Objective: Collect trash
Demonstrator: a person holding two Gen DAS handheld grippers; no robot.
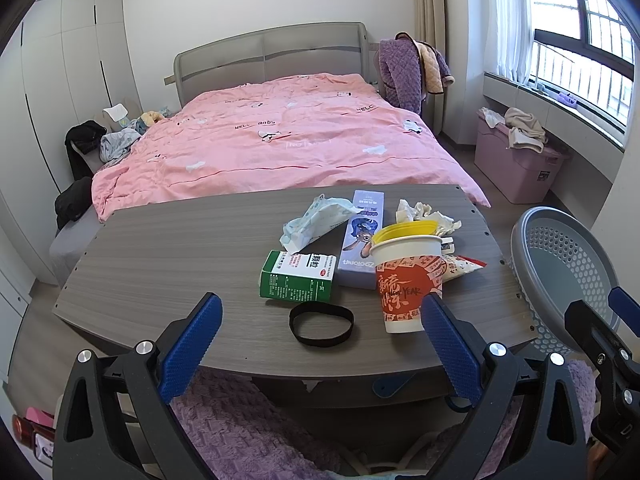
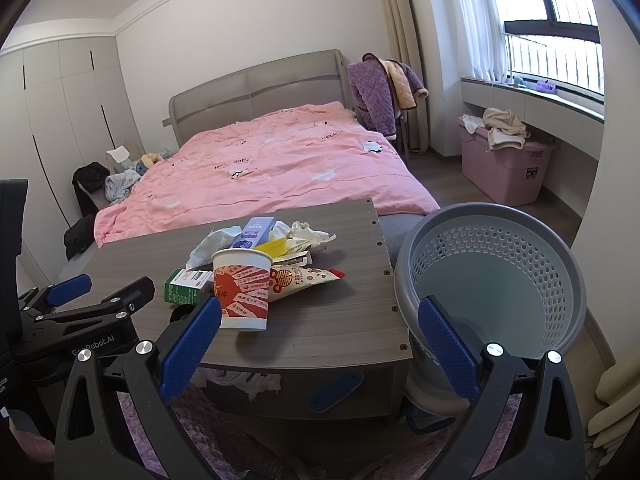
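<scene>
A grey wood-grain table (image 1: 168,264) holds a pile of trash: a red-and-white paper cup (image 1: 406,280), a green box (image 1: 298,278), a purple carton (image 1: 362,240), a pale blue wrapper (image 1: 316,222), crumpled tissue (image 1: 426,214), a snack bag (image 1: 460,268) and a black elastic band (image 1: 322,324). A grey perforated bin (image 2: 492,284) stands right of the table. My left gripper (image 1: 320,320) is open above the table's near edge, empty. My right gripper (image 2: 320,324) is open and empty, between the cup (image 2: 242,286) and the bin.
A bed with a pink duvet (image 1: 280,140) lies behind the table. A pink storage box (image 1: 520,164) with clothes stands under the window. A purple rug (image 1: 240,428) lies below the table. Wardrobes line the left wall.
</scene>
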